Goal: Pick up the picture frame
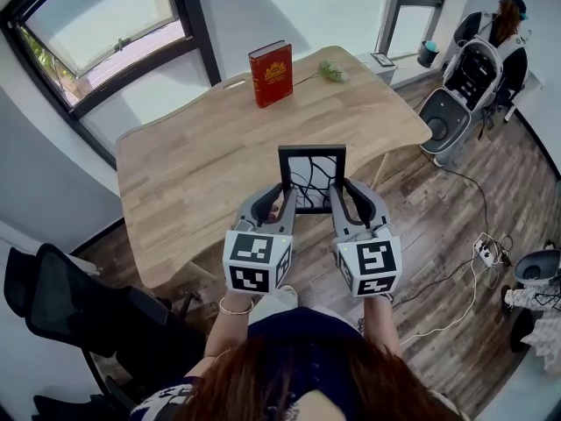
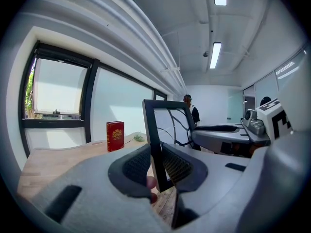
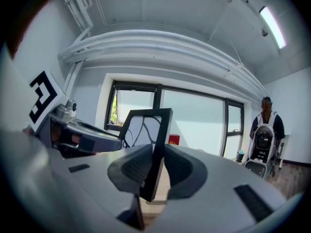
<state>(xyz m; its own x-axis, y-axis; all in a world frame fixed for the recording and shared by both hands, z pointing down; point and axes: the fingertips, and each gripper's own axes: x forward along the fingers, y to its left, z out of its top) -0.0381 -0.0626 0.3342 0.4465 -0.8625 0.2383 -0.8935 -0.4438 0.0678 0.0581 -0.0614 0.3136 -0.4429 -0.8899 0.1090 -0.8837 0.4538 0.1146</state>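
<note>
A black picture frame [image 1: 312, 178] with a white picture of dark curved lines hangs upright in the air in front of the wooden table's [image 1: 202, 160] near edge. My left gripper [image 1: 282, 202] is shut on the frame's left side bar [image 2: 154, 140], its pads pressed on both faces. My right gripper [image 1: 340, 198] is shut on the right side bar [image 3: 158, 149] in the same way. Both grippers point nearly level, side by side, with the frame standing between them.
A red book [image 1: 271, 74] stands upright at the table's far edge, with a small green sprig [image 1: 332, 72] to its right. A black chair [image 1: 79, 310] is at the lower left. A person [image 1: 495, 33] with a stroller-like seat [image 1: 456, 99] stands at the far right; cables and a power strip [image 1: 484, 251] lie on the floor.
</note>
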